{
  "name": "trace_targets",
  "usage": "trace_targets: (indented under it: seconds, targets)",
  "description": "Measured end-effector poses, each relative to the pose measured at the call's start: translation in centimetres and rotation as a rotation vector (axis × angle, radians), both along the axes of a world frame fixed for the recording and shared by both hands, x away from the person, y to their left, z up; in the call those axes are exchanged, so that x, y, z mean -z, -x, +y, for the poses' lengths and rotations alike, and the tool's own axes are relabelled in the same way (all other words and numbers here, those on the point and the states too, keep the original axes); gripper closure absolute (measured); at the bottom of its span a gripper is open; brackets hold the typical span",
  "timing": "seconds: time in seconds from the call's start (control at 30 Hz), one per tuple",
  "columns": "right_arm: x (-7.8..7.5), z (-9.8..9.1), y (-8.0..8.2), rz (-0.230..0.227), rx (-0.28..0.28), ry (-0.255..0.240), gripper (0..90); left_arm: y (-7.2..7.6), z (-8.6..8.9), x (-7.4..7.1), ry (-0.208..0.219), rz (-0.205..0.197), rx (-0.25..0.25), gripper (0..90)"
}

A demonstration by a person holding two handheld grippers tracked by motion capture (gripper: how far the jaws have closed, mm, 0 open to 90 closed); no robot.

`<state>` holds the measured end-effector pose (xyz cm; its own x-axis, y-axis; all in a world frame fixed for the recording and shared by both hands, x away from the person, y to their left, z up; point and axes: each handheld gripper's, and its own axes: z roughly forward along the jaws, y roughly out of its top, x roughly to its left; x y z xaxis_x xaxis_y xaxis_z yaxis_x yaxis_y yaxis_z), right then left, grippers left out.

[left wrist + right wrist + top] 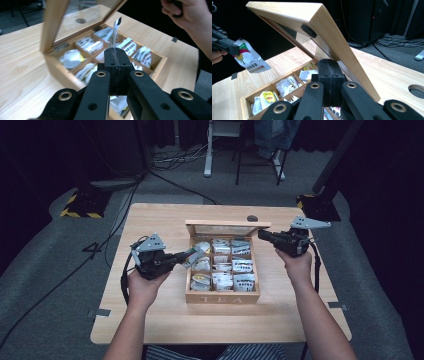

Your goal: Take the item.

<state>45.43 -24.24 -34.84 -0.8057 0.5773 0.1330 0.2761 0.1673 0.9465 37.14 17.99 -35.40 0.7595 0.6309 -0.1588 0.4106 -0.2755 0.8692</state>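
Light wood makes both the surface [165, 320] and the tea box [222, 296] that stands in the middle of it, with the word TEA on its front wall. The box is divided in small compartments, and they are full of paper tea bags in white, grey and yellow. Its lid [227, 224] is raised and has a glass pane in a wooden frame. The left tool [186, 255] is at the left side of the box, held in the person's left hand [142, 287], and its jaws are closed on one tea bag [194, 255]. In the left gripper view this tea bag [115, 31] stands up thin between the two black jaws, which meet tightly, and the open box lies behind and below it. In the right gripper view the same bag [249, 58] hangs in the air above the left end of the box, apart from the compartments, and it shows a white face with green and red print and a barcode. The right tool [262, 235] is at the right end of the lid, held in the person's right hand [296, 265]. Its jaws are pressed together, and in the right gripper view they sit against the lower edge of the lid [312, 27]; I cannot tell if they pinch the frame or only touch it.
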Motion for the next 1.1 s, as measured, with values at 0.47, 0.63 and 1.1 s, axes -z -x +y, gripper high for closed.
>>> trace_targets:
  seconds: [0.47, 0.63, 1.1]
  targets:
    - [0.0, 0.0, 0.0, 0.001, 0.002, 0.001, 90.0, -0.3, 4.4, 2.2, -0.023, 0.042, -0.191, 89.9]
    - [0.0, 0.0, 0.0, 0.002, 0.002, 0.002, 90.0, -0.5, 5.7, 3.7, -0.023, 0.083, -0.236, 89.9]
    - [0.1, 0.0, 0.0, 0.009, 0.001, 0.002, 90.0, -0.8, 8.5, 7.6, -0.022, 0.178, -0.351, 89.8]
